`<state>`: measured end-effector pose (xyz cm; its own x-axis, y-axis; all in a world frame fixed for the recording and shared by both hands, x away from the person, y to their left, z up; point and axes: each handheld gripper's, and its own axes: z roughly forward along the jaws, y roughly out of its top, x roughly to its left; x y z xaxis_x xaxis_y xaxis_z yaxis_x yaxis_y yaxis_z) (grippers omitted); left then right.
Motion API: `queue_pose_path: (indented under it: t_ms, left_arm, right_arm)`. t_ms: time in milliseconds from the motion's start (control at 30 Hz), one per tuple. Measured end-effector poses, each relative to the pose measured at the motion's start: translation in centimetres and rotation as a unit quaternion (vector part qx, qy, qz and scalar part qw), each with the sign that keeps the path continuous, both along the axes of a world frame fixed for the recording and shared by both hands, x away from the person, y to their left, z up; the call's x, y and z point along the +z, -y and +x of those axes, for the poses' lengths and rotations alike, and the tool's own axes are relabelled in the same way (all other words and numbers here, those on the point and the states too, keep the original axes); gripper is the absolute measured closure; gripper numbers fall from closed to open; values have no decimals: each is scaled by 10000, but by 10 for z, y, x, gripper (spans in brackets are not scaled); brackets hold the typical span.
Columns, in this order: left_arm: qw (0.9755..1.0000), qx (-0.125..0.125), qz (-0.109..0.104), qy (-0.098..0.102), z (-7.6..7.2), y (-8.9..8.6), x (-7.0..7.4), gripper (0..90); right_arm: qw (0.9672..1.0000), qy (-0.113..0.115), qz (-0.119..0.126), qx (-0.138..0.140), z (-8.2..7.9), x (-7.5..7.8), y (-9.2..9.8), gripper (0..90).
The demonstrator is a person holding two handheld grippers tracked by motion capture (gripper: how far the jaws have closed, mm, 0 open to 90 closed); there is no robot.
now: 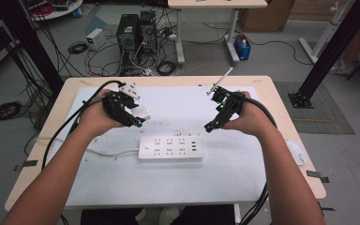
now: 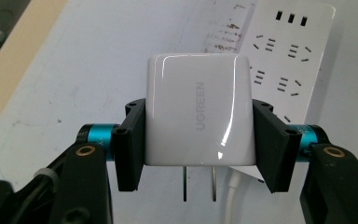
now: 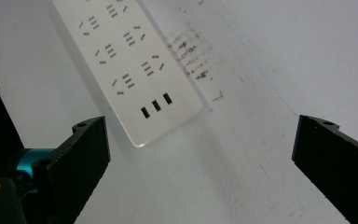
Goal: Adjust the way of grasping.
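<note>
In the left gripper view, the left gripper [image 2: 198, 140] is clamping a white charger [image 2: 198, 109] by its two sides in the middle of the frame, the pads pressing on it and its two metal prongs pointing toward the bottom edge. A white power strip [image 2: 289, 51] is lying on the white mat [image 2: 98, 60] at the upper right. In the high view, the charger [image 1: 141, 112] is sitting left of centre, above the power strip [image 1: 170, 149]. The right gripper [image 3: 200, 154] is hanging with its jaws wide apart and holding nothing, the power strip [image 3: 126, 65] lying at that view's upper left.
</note>
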<state>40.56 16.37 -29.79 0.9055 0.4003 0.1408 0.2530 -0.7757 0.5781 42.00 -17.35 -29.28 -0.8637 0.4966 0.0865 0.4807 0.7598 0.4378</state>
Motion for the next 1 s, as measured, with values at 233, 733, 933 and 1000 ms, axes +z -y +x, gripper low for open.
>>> queue_pose_path:
  t_ms: [233,733,933,1000]
  left_arm:
    - [9995,-210,39,230,-1,8,-5,425]
    - [9947,-797,-381,529,-5,35,-24,425]
    - [9939,-796,-510,569,-6,40,-28,426]
    - [9928,-834,-601,611,-7,42,-28,425]
  right_arm:
    - [9994,-81,328,-114,2,-3,-9,35]
    - [9824,-630,1634,-645,12,-12,-23,38]
    - [9753,-838,1926,-686,16,-18,-35,55]
    - [9746,-906,1920,-715,17,-21,-39,59]
